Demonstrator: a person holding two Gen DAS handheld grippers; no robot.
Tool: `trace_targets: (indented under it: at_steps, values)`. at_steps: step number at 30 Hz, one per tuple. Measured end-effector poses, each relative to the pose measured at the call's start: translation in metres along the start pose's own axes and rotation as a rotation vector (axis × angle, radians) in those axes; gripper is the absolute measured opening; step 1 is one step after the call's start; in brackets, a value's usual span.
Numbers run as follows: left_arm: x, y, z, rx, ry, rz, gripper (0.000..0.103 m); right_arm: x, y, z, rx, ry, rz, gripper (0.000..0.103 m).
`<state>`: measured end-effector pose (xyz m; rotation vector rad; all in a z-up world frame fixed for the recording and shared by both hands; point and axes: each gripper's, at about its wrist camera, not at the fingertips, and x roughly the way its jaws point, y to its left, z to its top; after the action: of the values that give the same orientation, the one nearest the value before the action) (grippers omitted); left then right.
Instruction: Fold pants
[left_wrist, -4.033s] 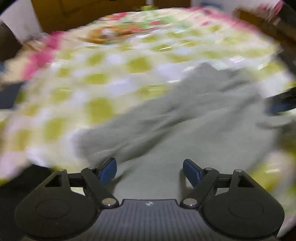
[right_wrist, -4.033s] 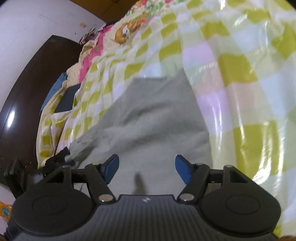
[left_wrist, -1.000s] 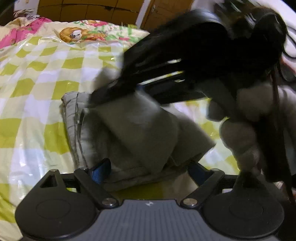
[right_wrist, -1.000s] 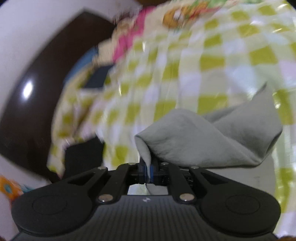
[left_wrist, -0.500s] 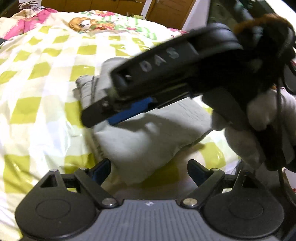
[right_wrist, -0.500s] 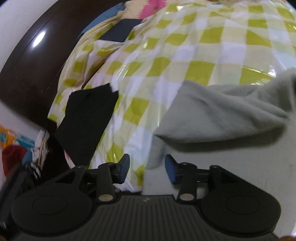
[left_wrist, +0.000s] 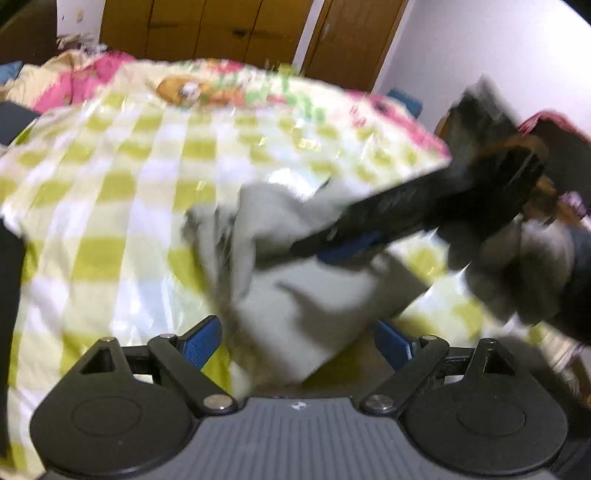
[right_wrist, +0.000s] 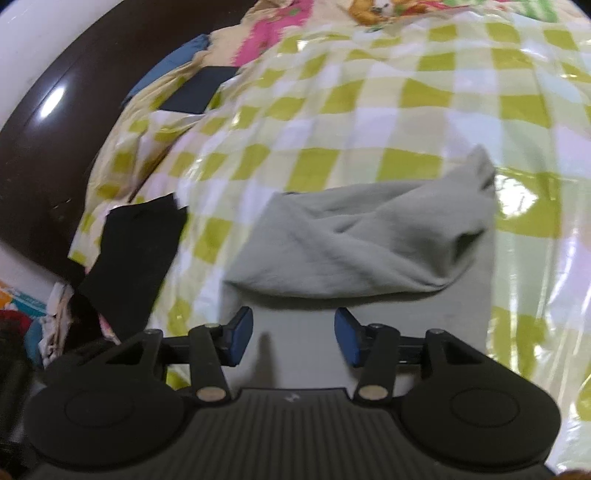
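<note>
The grey pants (right_wrist: 373, 251) lie folded into a thick bundle on the green-checked bed cover (right_wrist: 332, 122). They also show in the left wrist view (left_wrist: 295, 288), blurred. My right gripper (right_wrist: 293, 334) is open and empty just above the near edge of the bundle. My left gripper (left_wrist: 299, 339) is open and empty, close over the pants' near corner. In the left wrist view the right gripper (left_wrist: 347, 247) reaches in from the right over the pants, held by a gloved hand (left_wrist: 517, 266).
A black cloth (right_wrist: 133, 251) lies at the bed's left edge and a dark flat item (right_wrist: 199, 92) lies farther back. A dark wooden headboard (right_wrist: 55, 122) is on the left. Wooden wardrobe doors (left_wrist: 221, 29) stand behind the bed.
My right gripper has let go of the pants fold, opened wide and drawn back. The fold now lies on the bundle. My left gripper has pulled back and up, staying open.
</note>
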<state>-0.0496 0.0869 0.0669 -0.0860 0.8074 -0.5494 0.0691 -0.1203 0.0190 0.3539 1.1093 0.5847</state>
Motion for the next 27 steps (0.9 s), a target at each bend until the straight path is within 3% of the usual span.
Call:
trace_targets:
  at_steps: [7, 11, 13, 16, 20, 23, 25, 27]
  values:
    - [0.047, -0.015, 0.01, 0.086, 0.031, -0.067, 0.102, 0.017, 0.004, 0.041, -0.108, 0.015, -0.052, 0.052]
    - [0.074, -0.011, 0.006, 0.074, 0.096, -0.047, 0.102, 0.038, 0.017, 0.085, -0.17, -0.036, -0.038, 0.053]
    - [0.08, -0.008, 0.003, 0.057, 0.116, -0.046, 0.102, 0.061, 0.018, 0.106, -0.176, -0.041, -0.035, 0.06]
    - [0.075, -0.011, 0.003, 0.063, 0.114, -0.039, 0.102, 0.081, 0.017, 0.117, -0.142, -0.036, -0.031, 0.059]
    - [0.06, -0.009, 0.008, 0.05, 0.066, -0.03, 0.102, 0.036, 0.007, 0.095, -0.129, -0.142, -0.024, 0.059]
    - [0.045, -0.003, 0.02, 0.028, -0.023, -0.031, 0.102, -0.014, -0.006, 0.065, -0.124, -0.215, -0.051, 0.06]
    - [0.046, -0.004, 0.031, 0.039, -0.073, -0.019, 0.103, -0.035, -0.018, 0.043, -0.09, -0.227, -0.078, 0.063]
    - [0.063, -0.005, 0.04, 0.08, -0.075, 0.011, 0.103, -0.042, -0.031, 0.024, -0.038, -0.214, -0.09, 0.064]
